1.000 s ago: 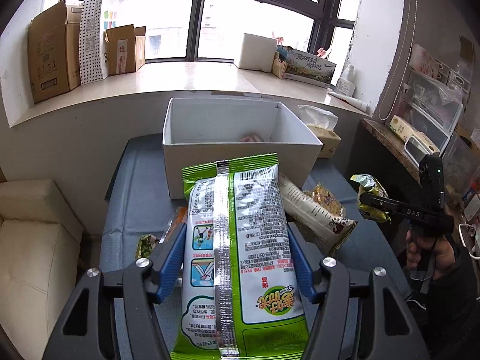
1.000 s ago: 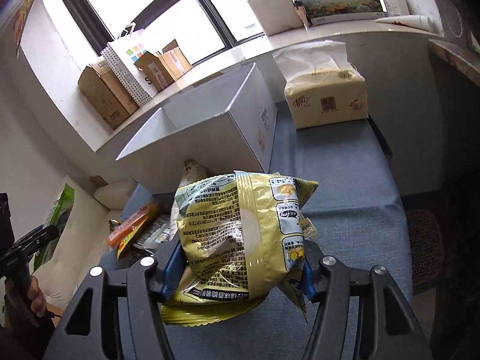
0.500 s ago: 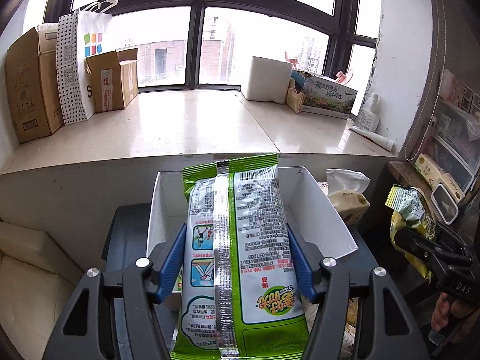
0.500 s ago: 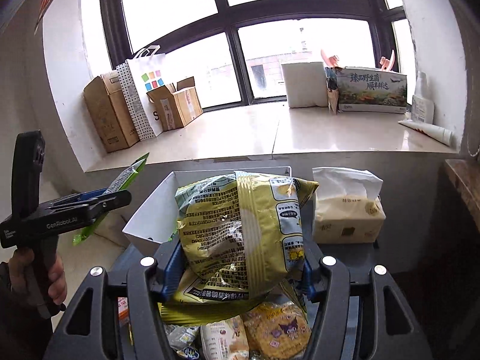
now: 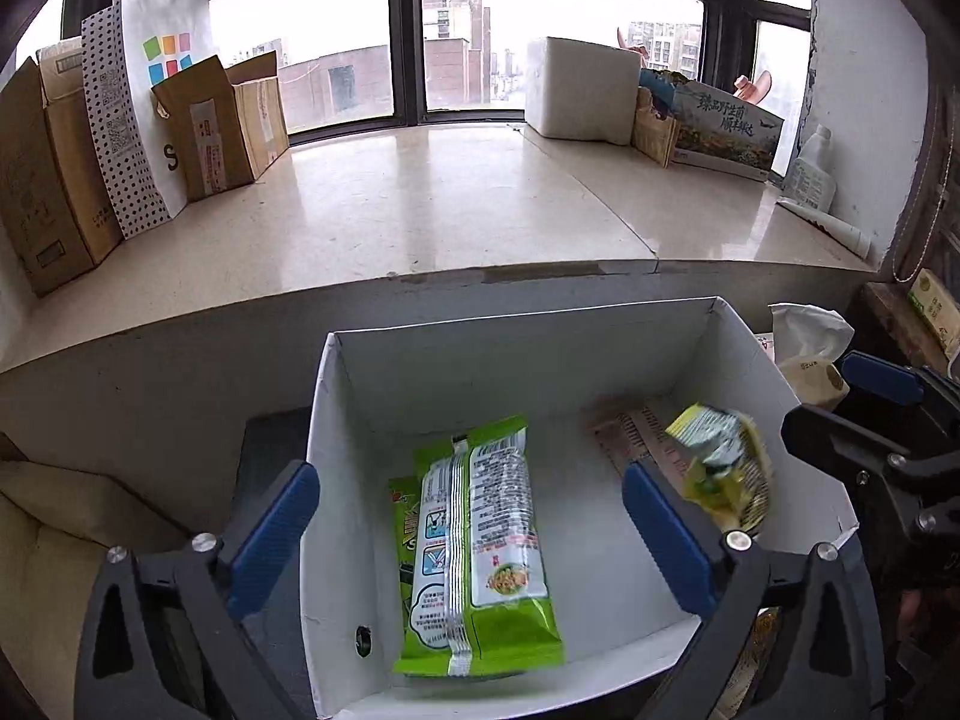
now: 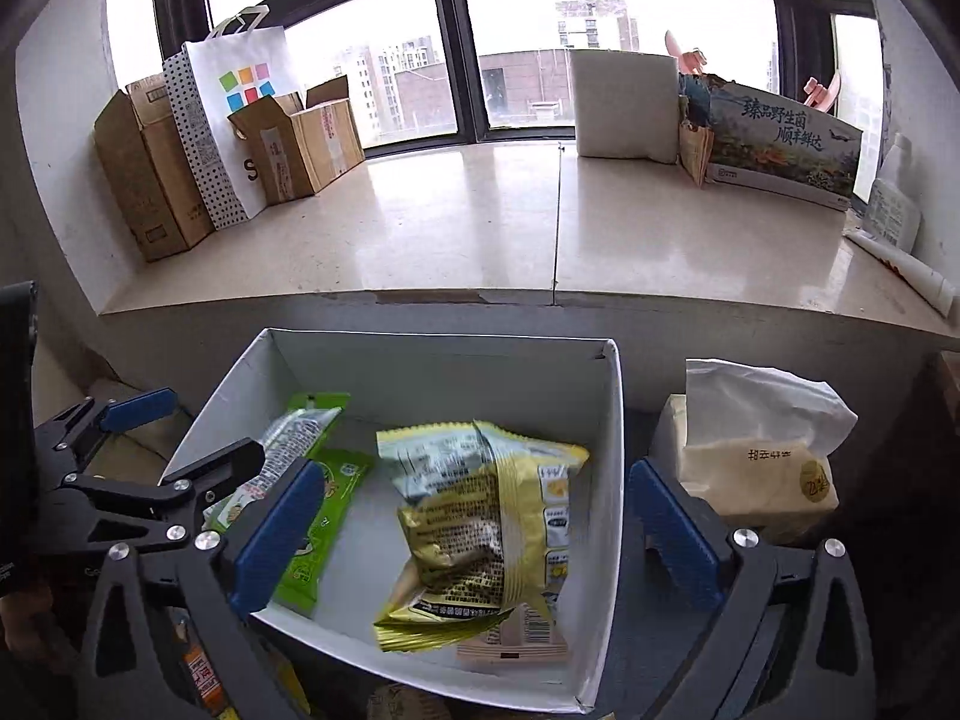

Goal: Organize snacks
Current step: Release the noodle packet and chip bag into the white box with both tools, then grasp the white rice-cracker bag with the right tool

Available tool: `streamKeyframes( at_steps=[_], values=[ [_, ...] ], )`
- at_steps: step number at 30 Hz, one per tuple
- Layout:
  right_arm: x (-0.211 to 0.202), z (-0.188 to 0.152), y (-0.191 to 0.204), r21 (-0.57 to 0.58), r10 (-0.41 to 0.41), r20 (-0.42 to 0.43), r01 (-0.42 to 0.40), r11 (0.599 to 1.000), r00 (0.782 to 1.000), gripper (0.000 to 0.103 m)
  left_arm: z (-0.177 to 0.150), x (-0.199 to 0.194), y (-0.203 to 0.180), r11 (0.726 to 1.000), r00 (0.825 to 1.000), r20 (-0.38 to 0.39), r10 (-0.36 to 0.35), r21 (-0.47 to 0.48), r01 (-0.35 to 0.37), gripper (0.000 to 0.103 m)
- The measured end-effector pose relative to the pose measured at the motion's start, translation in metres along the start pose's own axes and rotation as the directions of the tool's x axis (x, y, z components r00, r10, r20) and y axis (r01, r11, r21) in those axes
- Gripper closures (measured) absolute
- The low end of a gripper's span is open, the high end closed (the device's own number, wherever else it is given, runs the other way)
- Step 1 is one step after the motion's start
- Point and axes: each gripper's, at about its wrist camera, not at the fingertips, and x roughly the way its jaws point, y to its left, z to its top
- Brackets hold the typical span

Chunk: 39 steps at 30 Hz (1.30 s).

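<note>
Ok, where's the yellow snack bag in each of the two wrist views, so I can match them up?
Left wrist view: the yellow snack bag is blurred at the right side of the white box, beside the right finger.
Right wrist view: the yellow snack bag is at lower centre, in the box's right half, over a pink packet.
Shared landmark: the green snack packet in the same box.

Flat daylight pours through the dark-framed windows [image 5: 420, 30], overexposing the sky to white and leaving pale reflections on the glossy beige stone sill [image 6: 480, 222]. Fisheye bending curves both views, with black vignetted corners. The crinkled yellow snack bag [image 5: 723, 471] is motion-blurred in the left wrist view.
</note>
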Motion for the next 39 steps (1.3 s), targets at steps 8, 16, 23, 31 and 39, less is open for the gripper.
streamKeyframes(
  at_steps=[8, 16, 23, 31, 39],
  values=[
    [-0.022, -0.007, 0.006, -0.033, -0.014, 0.036, 0.015, 0.999, 0.999, 0.0, -0.017, -0.025, 0.012, 0.998, 0.999, -0.001, -0.041, -0.055, 0.041, 0.0],
    [-0.085, -0.039, 0.022, -0.098, 0.006, 0.1, 0.004, 0.995, 0.995, 0.0, -0.053, -0.101, 0.007, 0.997, 0.996, 0.065, -0.066, -0.044, 0.069, 0.0],
    [-0.152, -0.108, 0.021, -0.083, 0.096, 0.153, -0.084, 0.993, 0.984, 0.0, -0.113, -0.177, -0.003, 0.992, 0.983, 0.133, -0.124, -0.011, 0.127, 0.0],
    [-0.164, -0.194, 0.023, -0.035, 0.041, 0.078, -0.038, 0.999, 0.996, 0.0, -0.195, -0.201, -0.01, 0.991, 0.99, 0.077, -0.12, -0.053, 0.124, 0.0],
    [-0.139, -0.214, 0.033, -0.074, -0.038, -0.018, 0.037, 0.997, 0.999, 0.0, -0.23, -0.205, -0.024, 0.995, 0.994, 0.038, -0.1, -0.004, 0.101, 0.0]
  ],
)
